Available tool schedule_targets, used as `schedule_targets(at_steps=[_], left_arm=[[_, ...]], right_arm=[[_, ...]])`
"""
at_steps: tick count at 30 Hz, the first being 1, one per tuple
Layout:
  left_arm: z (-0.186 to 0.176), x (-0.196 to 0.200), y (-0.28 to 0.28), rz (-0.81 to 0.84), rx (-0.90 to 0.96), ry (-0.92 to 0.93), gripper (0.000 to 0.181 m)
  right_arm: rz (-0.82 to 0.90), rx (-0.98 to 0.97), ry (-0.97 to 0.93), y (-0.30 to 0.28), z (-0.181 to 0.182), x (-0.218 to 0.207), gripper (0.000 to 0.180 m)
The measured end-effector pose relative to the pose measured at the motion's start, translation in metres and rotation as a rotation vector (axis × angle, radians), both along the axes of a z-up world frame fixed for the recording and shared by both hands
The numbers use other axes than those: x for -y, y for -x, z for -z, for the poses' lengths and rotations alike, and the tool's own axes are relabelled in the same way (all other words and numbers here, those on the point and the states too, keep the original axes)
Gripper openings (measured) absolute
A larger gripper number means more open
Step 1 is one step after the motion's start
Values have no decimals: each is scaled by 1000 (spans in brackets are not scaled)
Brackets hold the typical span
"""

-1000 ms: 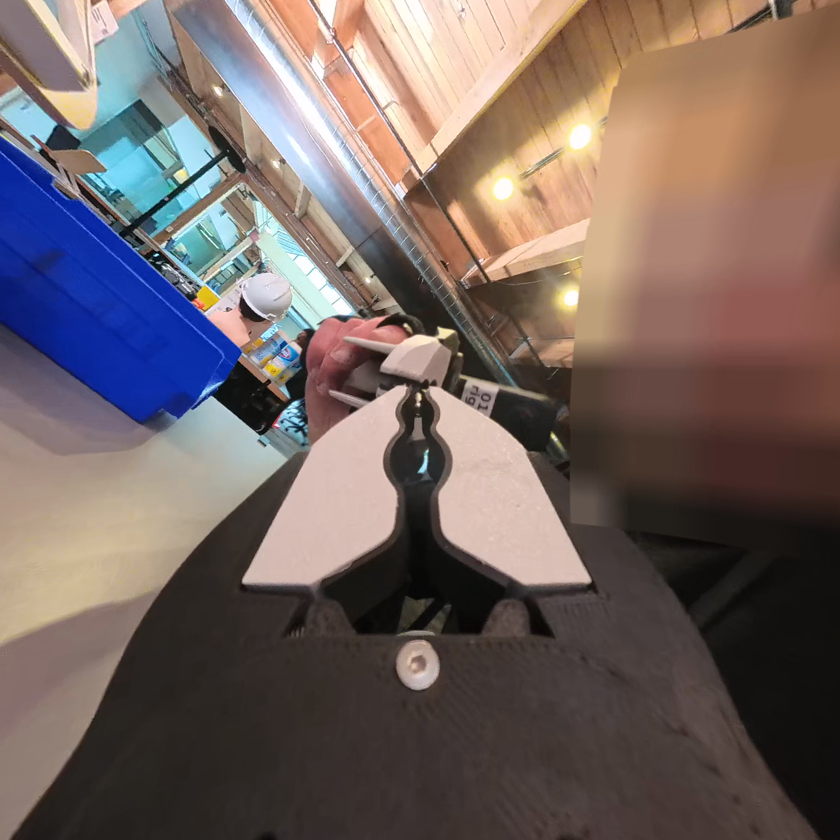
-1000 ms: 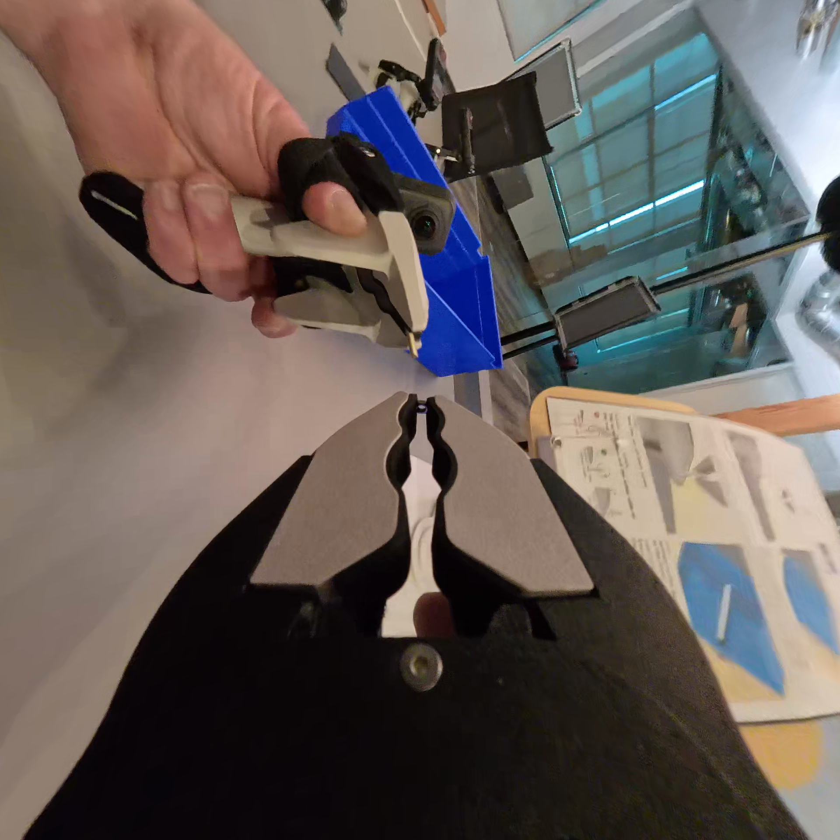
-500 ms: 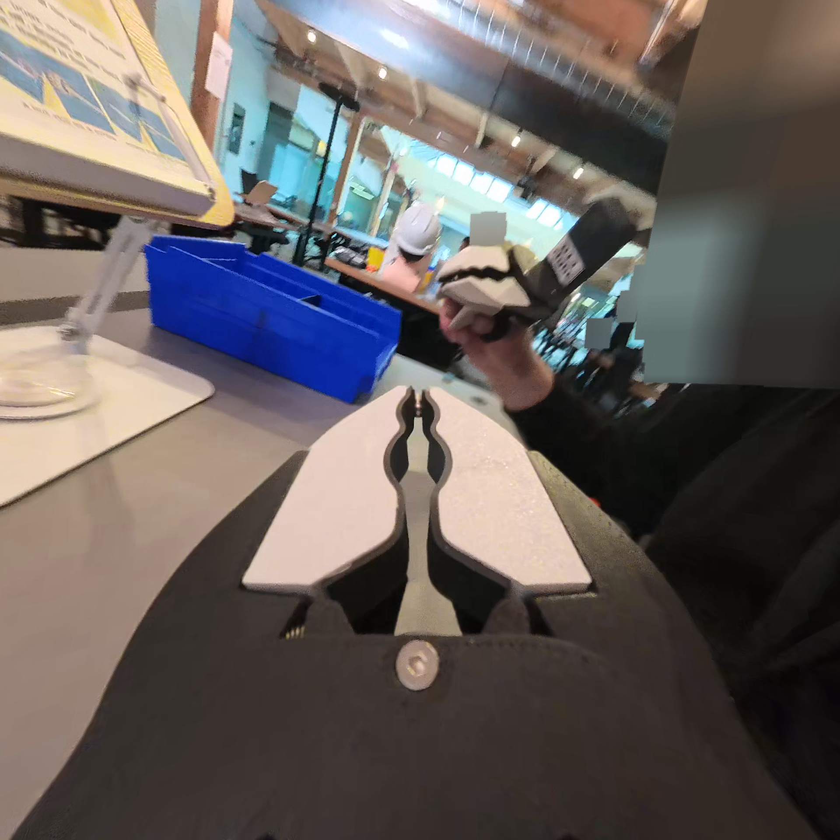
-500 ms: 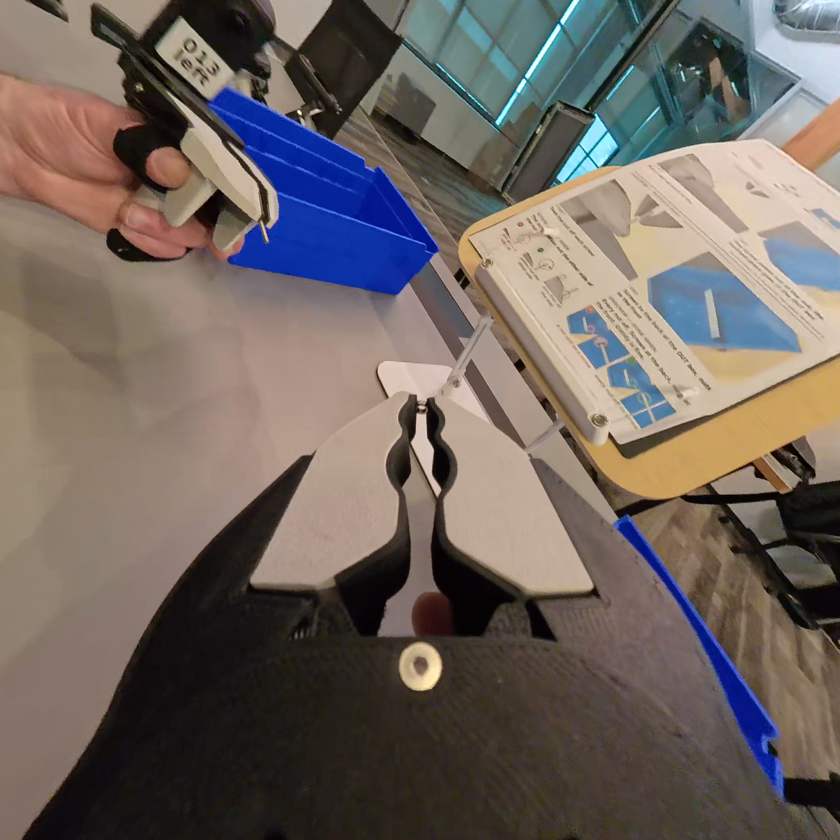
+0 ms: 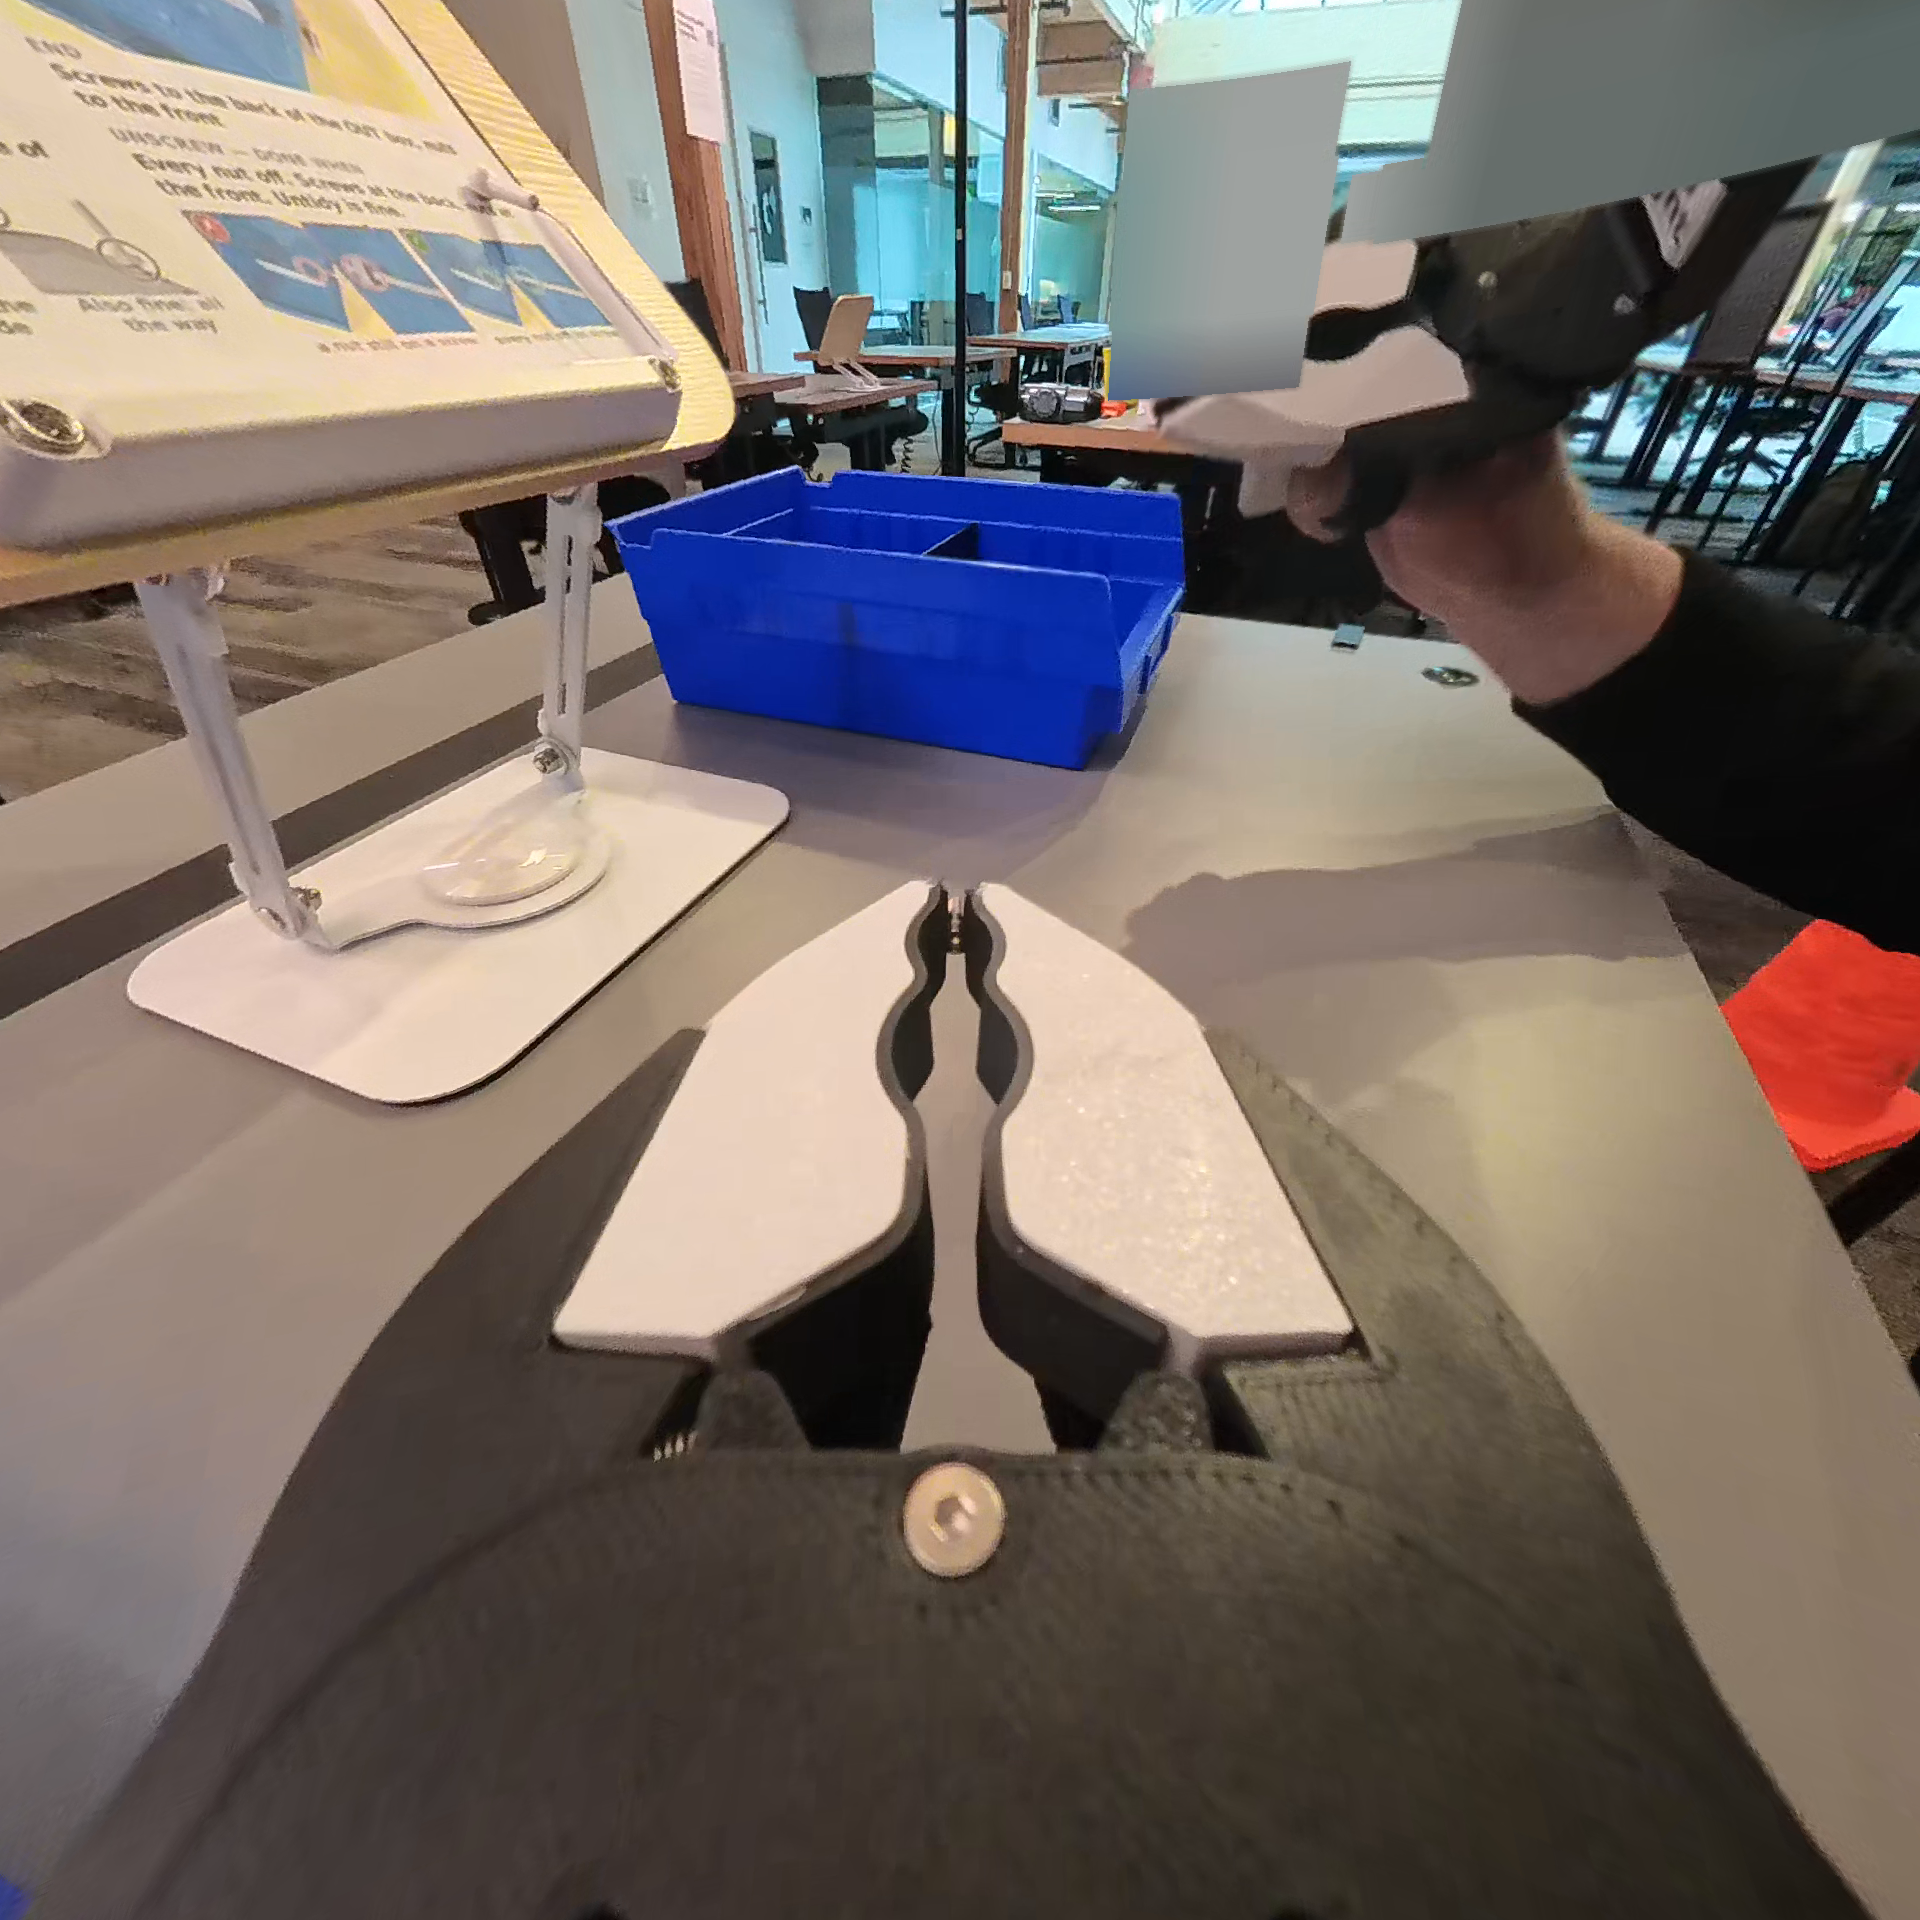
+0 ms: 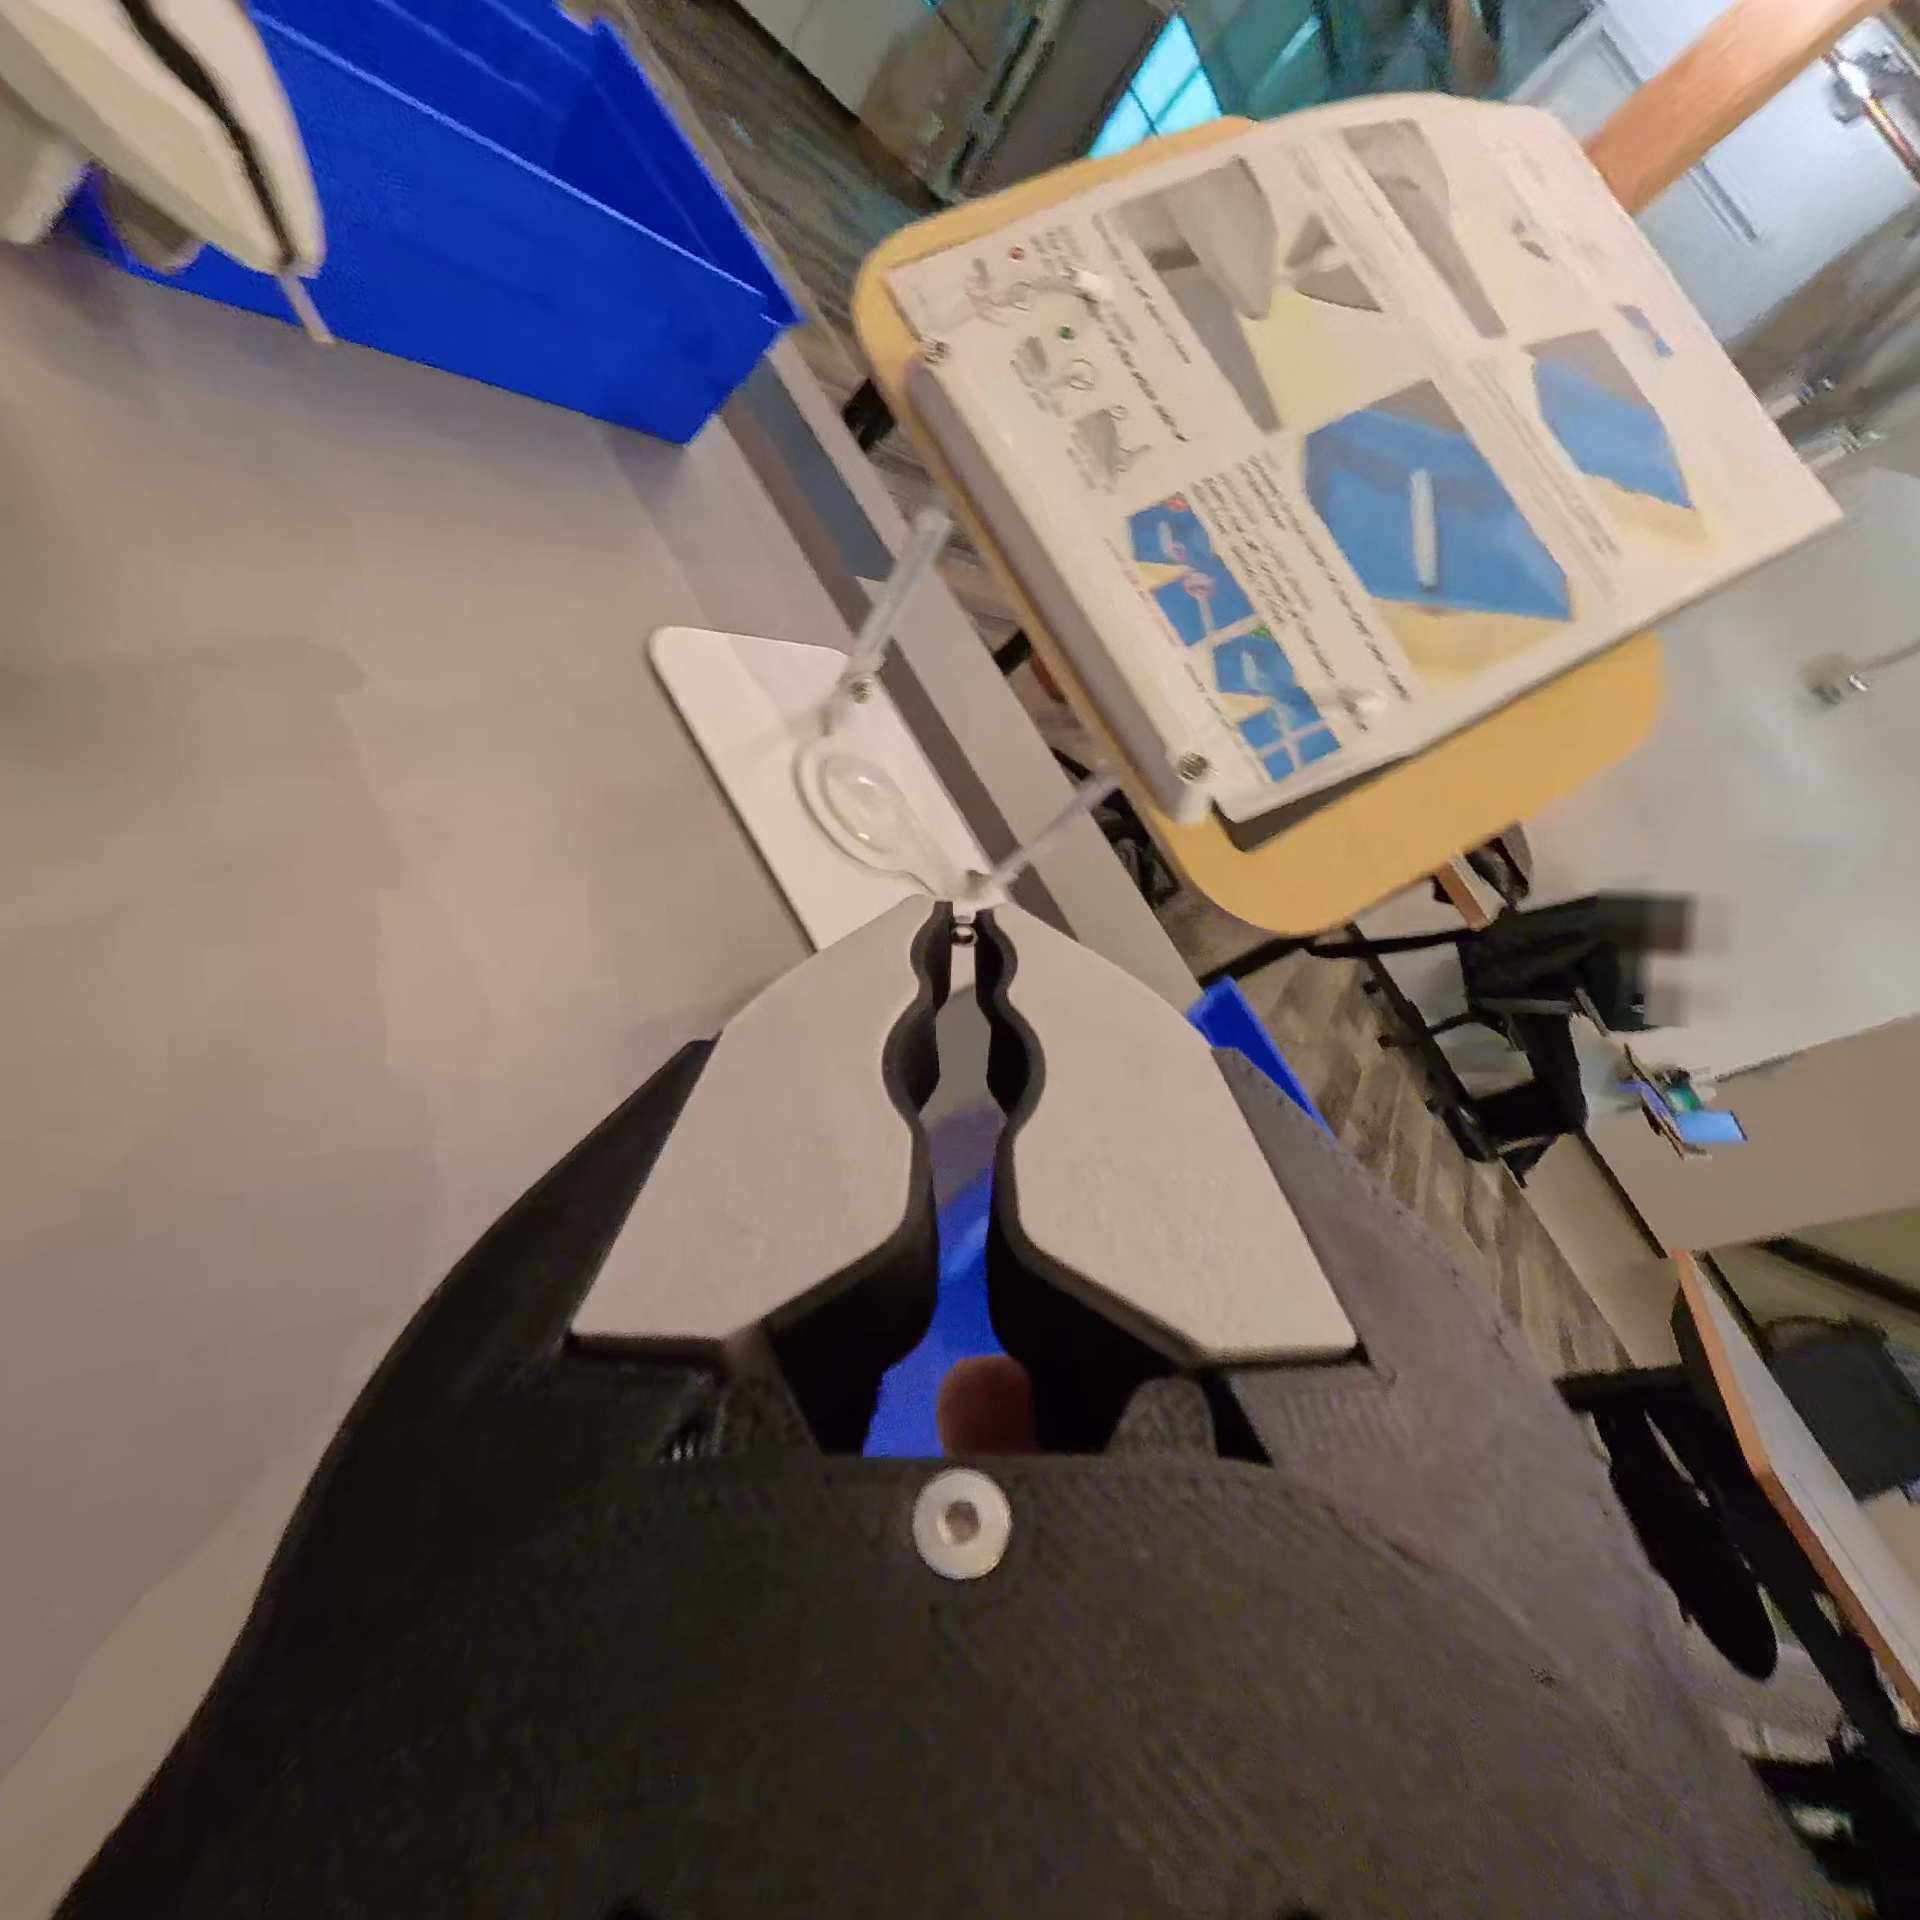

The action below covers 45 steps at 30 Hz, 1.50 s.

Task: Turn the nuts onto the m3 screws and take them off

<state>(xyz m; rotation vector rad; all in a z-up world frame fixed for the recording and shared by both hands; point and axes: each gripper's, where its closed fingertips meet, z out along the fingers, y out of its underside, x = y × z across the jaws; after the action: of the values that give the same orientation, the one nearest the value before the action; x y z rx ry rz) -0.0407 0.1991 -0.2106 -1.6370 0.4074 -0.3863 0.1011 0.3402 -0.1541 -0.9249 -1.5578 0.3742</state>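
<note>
The left gripper has its jaws drawn almost together, pinching one thin screw at the very tips. From the right wrist view the screw's shank pokes out past those tips at 10 o'clock, over the grey table.

The right gripper is likewise nearly closed, its tips clamped on one tiny metal piece that looks like the nut. The two grippers are well apart. In the left wrist view the right one sits up at 2 o'clock, gripped by a hand in a black sleeve.

One blue bin stands on the table at 12 o'clock from the left jaws, with dividers inside. What it holds cannot be seen. A corner of a second blue bin shows at 3 o'clock beside the right jaws.

One white stand rests on the table at 10 o'clock, its two legs carrying a tilted board with one instruction sheet of printed text and blue-and-yellow pictures. One red cloth lies off the table edge at 3 o'clock.
</note>
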Motion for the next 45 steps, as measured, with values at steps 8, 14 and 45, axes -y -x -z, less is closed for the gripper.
schedule_targets(at_steps=[8,14,45], left_arm=[[3,0,3,-17,-5,-5,3],[3,-1,4,-20,2,-6,3],[-10,-4,-19,59,14,-52,3]], right_arm=[[218,37,191,-35,-1,-106,5],[272,142,300,-37,33,-153,5],[-1,257,557,-22,-10,-40,18]])
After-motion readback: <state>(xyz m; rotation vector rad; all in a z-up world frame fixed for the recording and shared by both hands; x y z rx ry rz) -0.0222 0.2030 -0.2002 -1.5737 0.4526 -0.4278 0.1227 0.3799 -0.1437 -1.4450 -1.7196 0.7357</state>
